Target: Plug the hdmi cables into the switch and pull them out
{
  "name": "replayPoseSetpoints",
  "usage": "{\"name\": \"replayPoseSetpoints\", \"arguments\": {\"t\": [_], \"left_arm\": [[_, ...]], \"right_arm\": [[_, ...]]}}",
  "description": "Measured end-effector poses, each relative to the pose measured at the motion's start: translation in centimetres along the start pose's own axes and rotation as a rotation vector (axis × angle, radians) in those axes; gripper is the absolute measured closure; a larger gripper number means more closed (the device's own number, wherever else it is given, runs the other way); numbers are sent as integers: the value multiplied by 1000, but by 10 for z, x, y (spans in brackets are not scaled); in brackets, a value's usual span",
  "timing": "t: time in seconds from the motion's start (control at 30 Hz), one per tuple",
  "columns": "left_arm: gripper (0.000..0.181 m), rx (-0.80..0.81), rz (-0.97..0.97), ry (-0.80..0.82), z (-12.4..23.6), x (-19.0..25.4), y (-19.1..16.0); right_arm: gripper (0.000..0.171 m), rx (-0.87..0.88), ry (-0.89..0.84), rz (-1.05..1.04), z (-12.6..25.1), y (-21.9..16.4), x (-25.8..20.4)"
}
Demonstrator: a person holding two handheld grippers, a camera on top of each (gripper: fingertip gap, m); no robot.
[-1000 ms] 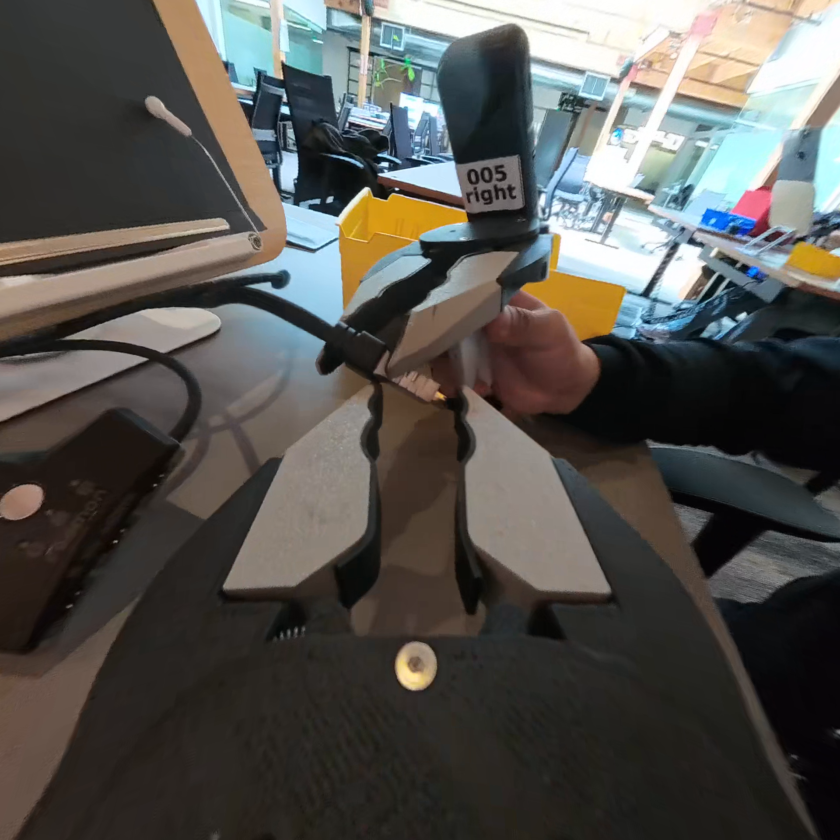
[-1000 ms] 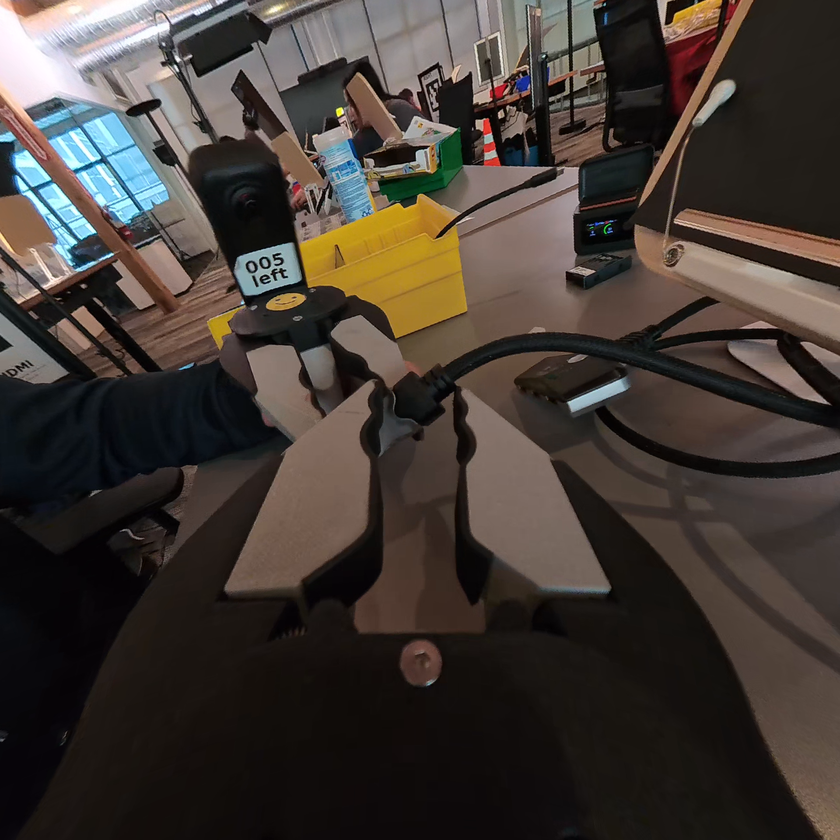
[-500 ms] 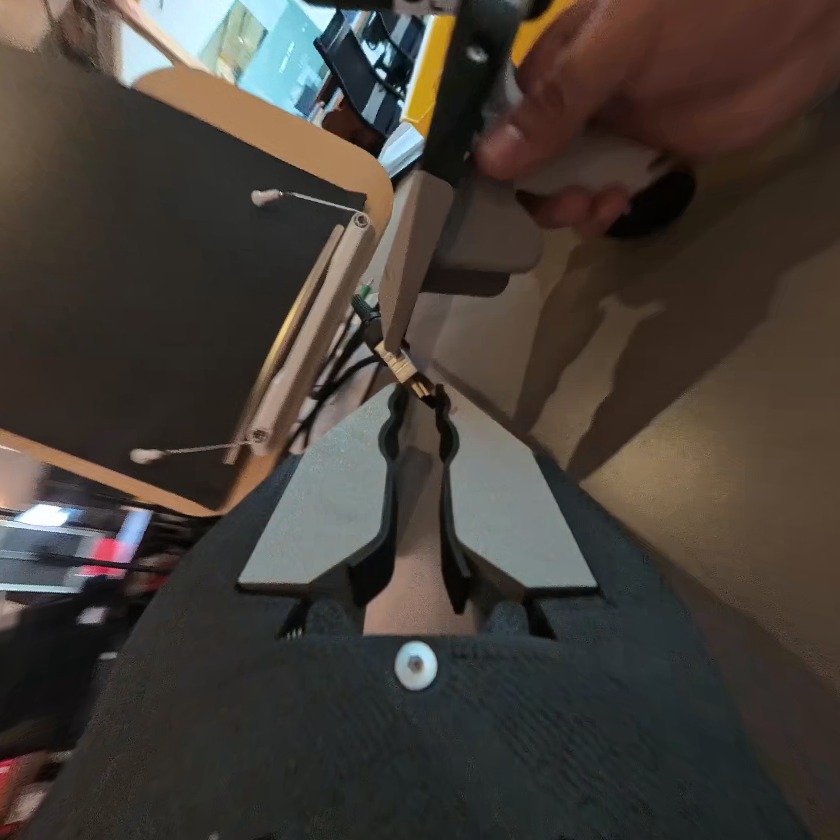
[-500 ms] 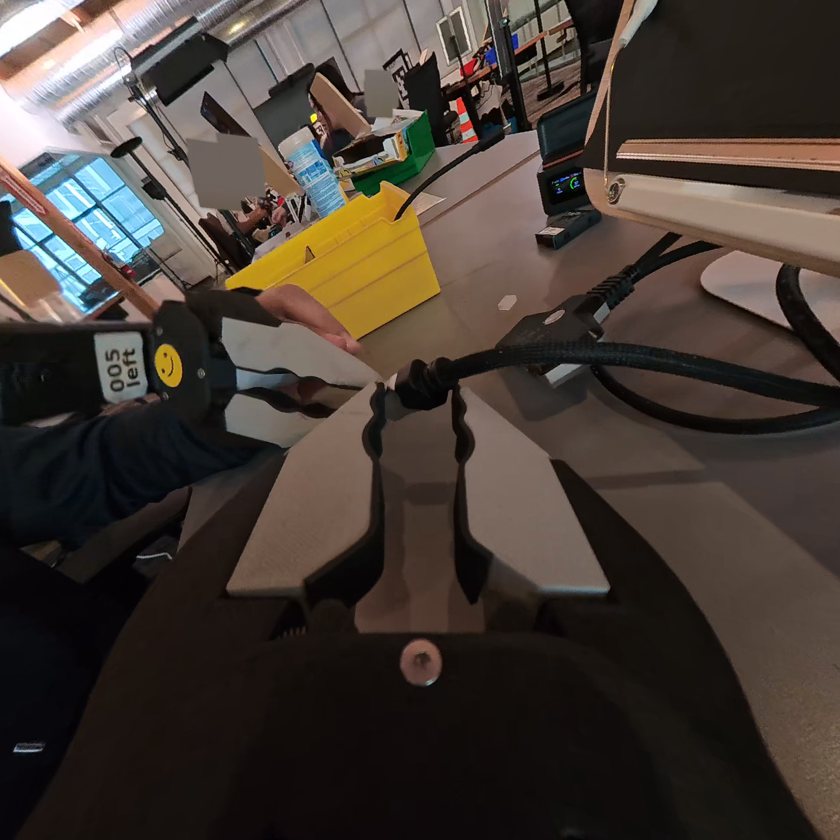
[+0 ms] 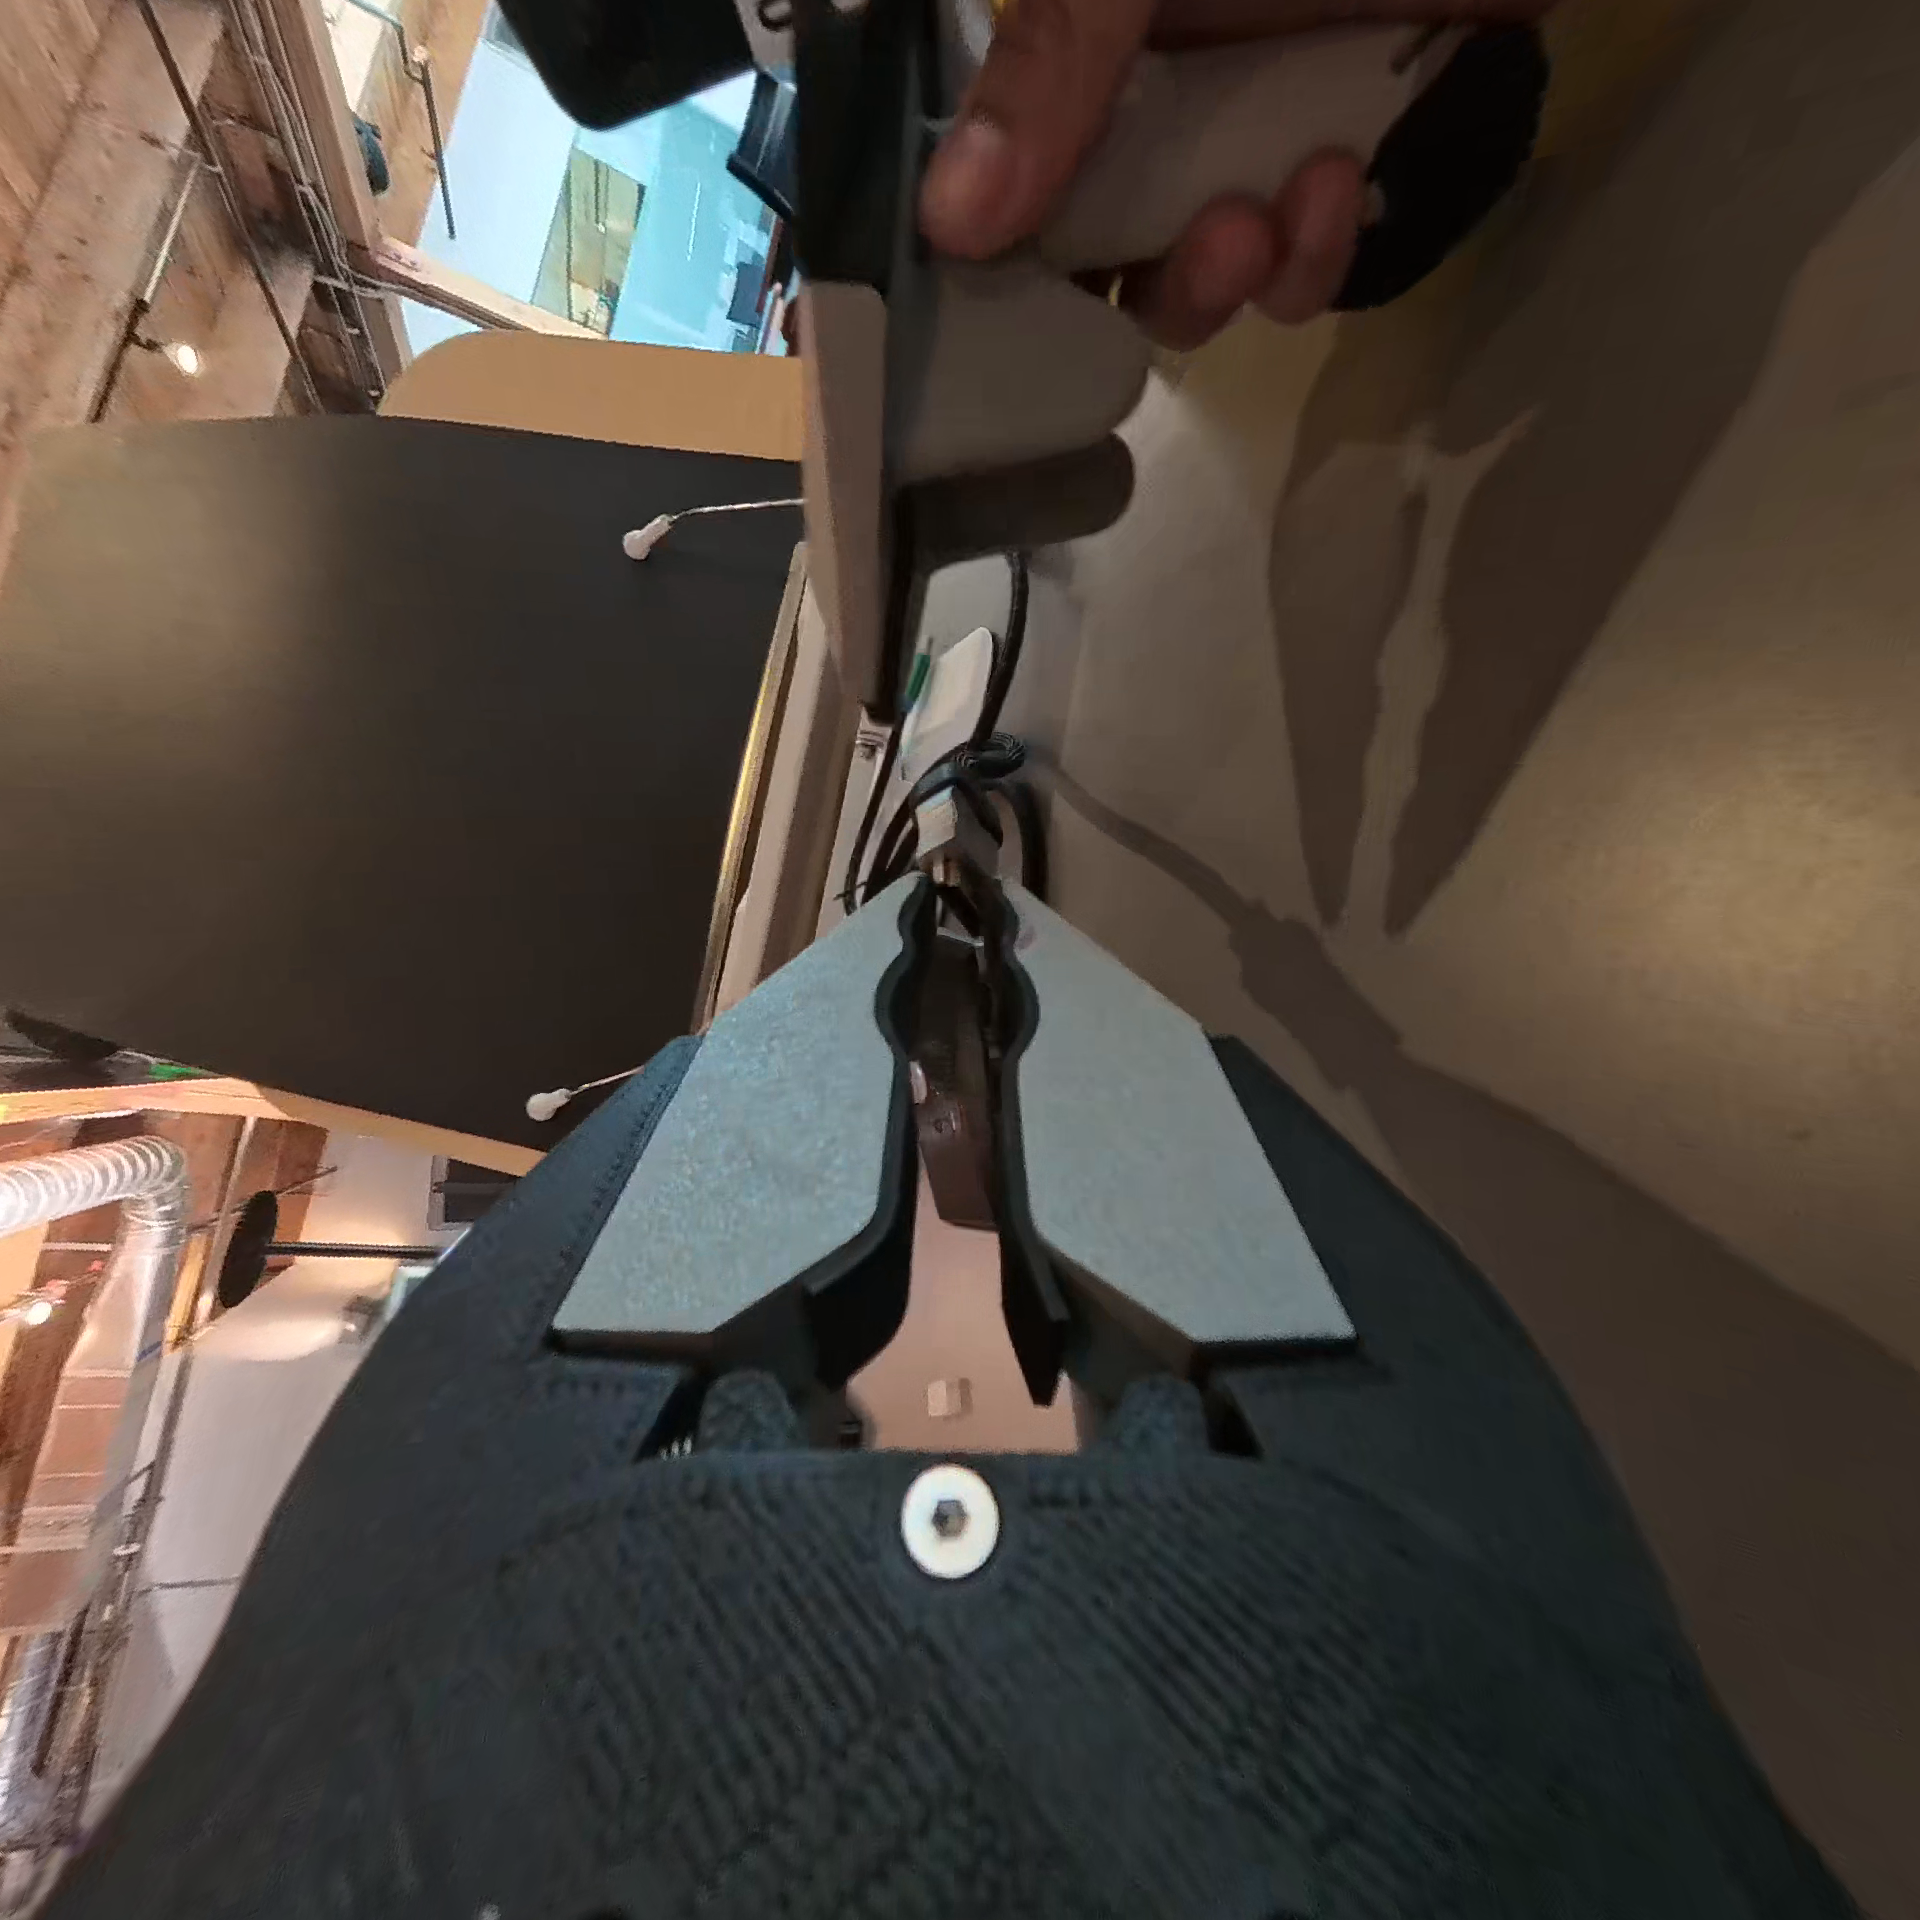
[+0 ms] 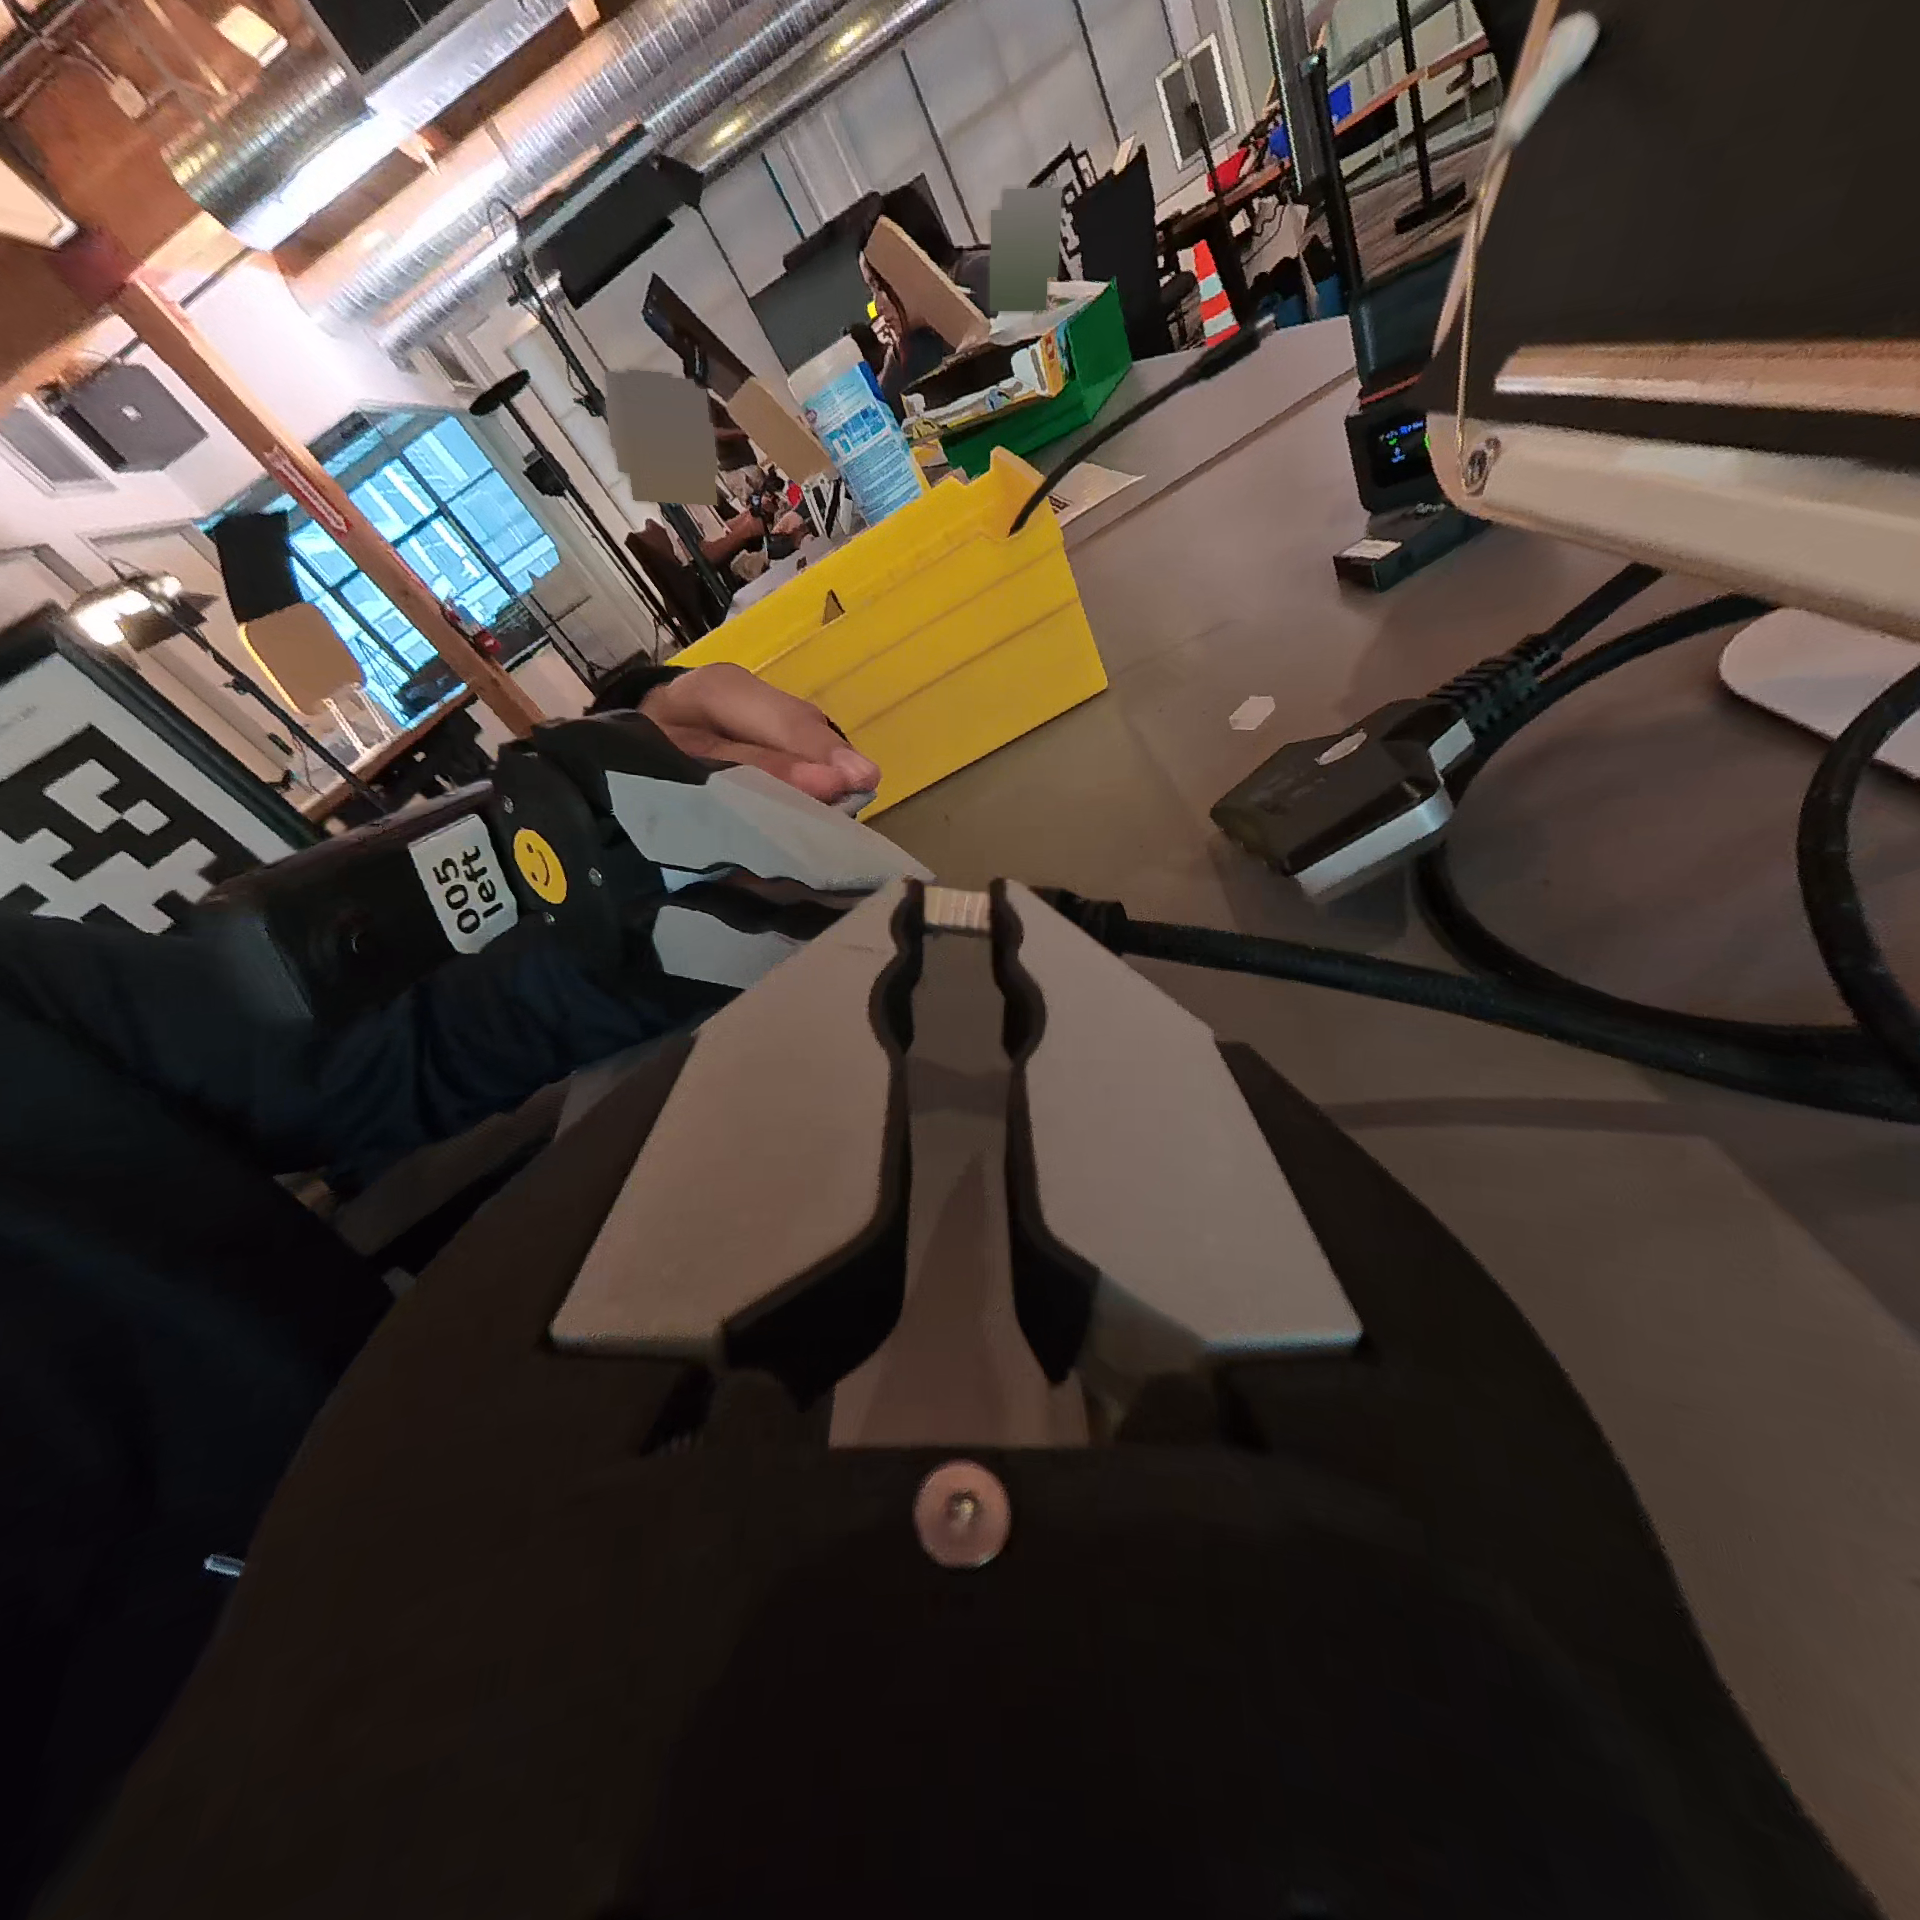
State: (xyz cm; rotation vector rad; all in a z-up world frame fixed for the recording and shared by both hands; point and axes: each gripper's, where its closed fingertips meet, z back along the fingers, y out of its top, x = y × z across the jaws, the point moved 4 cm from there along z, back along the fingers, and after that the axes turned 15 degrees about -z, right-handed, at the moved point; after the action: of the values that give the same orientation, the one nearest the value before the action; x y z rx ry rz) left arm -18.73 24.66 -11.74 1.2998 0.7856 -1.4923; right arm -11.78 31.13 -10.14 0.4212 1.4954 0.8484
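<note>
Sideways, left hand-held gripper (image 5: 961, 904) faces right hand-held gripper (image 6: 954, 902), fingertips nearly meeting.

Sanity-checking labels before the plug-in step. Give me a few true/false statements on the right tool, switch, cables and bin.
1. The right tool grips an HDMI plug at its fingertips. True.
2. A black cable is plugged into the far end of the switch. True.
3. The switch is lifted off the table. False: it lies flat on the table.
4. The bin is blue. False: the bin is yellow.
</note>
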Motion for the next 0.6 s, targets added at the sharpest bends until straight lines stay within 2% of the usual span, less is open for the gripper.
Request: {"name": "replayPoseSetpoints", "arguments": {"t": [0.13, 0.3, 0.47, 0.6], "left_arm": [[175, 40, -66, 0, 6, 1, 5], [176, 177, -28, 37, 19, -8, 23], [178, 339, 60, 29, 38, -19, 49], [177, 427, 43, 58, 56, -28, 67]], "right_arm": [[130, -82, -75, 120, 4, -1, 0], [115, -157, -98, 255, 0, -10, -3], [102, -132, 83, 254, 7, -5, -26], [109, -284, 306, 187, 13, -22, -48]]}}
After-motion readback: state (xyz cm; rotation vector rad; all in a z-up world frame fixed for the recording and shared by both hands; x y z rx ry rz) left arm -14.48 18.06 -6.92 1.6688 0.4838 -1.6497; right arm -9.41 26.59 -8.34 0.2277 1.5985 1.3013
